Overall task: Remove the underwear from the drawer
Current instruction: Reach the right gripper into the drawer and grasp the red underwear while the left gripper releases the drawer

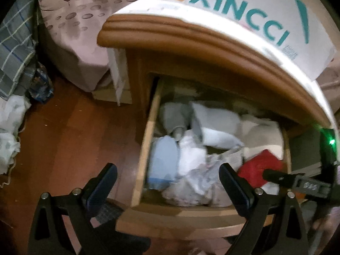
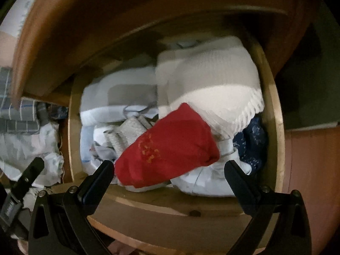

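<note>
A wooden nightstand drawer (image 1: 146,140) stands pulled out, stuffed with folded and crumpled clothes. A red piece of underwear (image 2: 167,146) with a small gold pattern lies on top near the drawer's front edge (image 2: 170,199), at the right front in the left wrist view (image 1: 259,167). My right gripper (image 2: 170,170) hangs open just above the front edge, its fingers either side of the red piece and apart from it; one fingertip (image 1: 274,175) shows over the red cloth. Over the drawer's front left corner, my left gripper (image 1: 167,176) is open and holds nothing.
In the drawer lie a cream knit (image 2: 212,80), pale blue folded pieces (image 1: 163,161), white crumpled cloth (image 1: 191,159) and dark blue fabric (image 2: 252,142). A white XINCCI box (image 1: 255,14) sits on the nightstand top, which overhangs the drawer. Bed (image 1: 74,21) and plastic bags (image 1: 10,127) at left.
</note>
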Motion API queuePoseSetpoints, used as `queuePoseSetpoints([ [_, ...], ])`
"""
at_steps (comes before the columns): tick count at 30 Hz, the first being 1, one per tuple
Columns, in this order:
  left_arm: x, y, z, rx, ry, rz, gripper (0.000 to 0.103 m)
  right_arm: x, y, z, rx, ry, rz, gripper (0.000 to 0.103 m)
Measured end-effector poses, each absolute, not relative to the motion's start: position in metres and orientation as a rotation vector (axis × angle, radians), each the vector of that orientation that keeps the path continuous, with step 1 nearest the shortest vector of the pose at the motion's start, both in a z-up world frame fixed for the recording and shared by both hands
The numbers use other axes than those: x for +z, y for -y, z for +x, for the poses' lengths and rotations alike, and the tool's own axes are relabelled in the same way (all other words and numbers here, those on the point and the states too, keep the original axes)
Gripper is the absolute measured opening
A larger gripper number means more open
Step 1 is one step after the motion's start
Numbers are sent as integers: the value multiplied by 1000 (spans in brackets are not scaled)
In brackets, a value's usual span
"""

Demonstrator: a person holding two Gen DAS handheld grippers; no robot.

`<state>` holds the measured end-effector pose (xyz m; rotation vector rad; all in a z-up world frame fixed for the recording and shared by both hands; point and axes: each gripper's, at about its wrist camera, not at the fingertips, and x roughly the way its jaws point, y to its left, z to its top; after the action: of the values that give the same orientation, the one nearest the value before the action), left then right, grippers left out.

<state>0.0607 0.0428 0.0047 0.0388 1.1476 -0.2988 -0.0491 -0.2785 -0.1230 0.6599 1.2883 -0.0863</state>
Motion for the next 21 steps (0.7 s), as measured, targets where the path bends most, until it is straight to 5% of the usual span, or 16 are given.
queuePoseSetpoints([
  [17, -19, -53, 69, -305, -1261, -8, 98, -154, 225, 4, -272, -1455, 454, 102],
  [21, -23, -47, 68, -314, -1272, 15, 98, -157, 213, 12, -280, -1477, 361, 93],
])
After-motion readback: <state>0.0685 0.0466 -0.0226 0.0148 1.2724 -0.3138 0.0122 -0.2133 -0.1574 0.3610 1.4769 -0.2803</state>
